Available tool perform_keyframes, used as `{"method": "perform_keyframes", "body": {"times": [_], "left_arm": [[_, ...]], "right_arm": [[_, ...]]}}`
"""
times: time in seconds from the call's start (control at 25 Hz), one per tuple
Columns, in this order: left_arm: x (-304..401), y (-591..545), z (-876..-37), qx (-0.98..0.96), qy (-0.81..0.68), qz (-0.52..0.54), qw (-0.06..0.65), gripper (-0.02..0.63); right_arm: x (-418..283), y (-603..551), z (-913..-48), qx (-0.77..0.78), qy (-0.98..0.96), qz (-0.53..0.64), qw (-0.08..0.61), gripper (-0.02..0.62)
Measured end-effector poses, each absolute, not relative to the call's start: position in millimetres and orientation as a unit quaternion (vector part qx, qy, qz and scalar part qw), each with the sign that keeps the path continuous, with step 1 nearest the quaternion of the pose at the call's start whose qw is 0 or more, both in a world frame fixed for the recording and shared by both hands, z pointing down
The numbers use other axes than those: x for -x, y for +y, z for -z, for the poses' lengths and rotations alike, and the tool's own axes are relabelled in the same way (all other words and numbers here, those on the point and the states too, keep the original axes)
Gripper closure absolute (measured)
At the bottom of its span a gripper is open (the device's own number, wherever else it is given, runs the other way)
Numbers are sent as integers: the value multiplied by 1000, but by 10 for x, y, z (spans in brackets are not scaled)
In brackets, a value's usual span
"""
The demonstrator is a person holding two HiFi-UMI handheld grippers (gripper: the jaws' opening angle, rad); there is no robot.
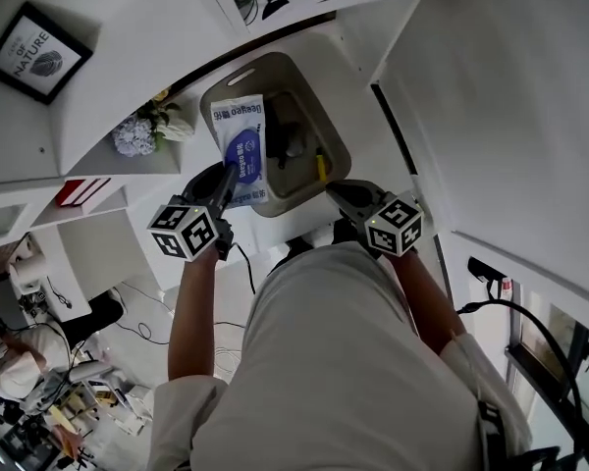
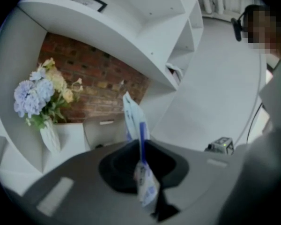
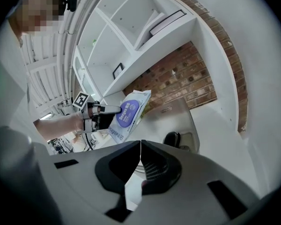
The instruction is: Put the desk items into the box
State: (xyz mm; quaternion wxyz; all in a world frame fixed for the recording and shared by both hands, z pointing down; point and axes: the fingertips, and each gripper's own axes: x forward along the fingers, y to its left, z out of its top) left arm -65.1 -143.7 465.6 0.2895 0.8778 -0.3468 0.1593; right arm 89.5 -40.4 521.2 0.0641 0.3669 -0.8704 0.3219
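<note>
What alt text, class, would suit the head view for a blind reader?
Seen from above, the left tongs grip a blue-and-white wipes pack over an open beige box; the right tongs, closed and empty, hover beside the box.

There is one box (image 1: 304,81), one pack of wipes (image 1: 243,147), one yellow pen-like stick (image 1: 321,165) and one dark rounded object (image 3: 171,138). There is also one framed picture (image 1: 37,52) and one bunch of flowers (image 2: 37,95). Two grippers show: the left gripper (image 1: 233,175) and the right gripper (image 1: 333,190).

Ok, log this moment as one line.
left gripper: shut on wipes pack | pack: in air by box, not yet inside | right gripper: shut, empty
</note>
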Motion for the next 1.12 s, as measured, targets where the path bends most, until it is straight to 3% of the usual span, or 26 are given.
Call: {"method": "perform_keyframes", "body": {"times": [1.12], "left_arm": [[-268,-1603,-6189,-806,-232,-419,348,561]], "right_arm": [[-1428,-630,-5280,-394,-854,-336,50,594]]}}
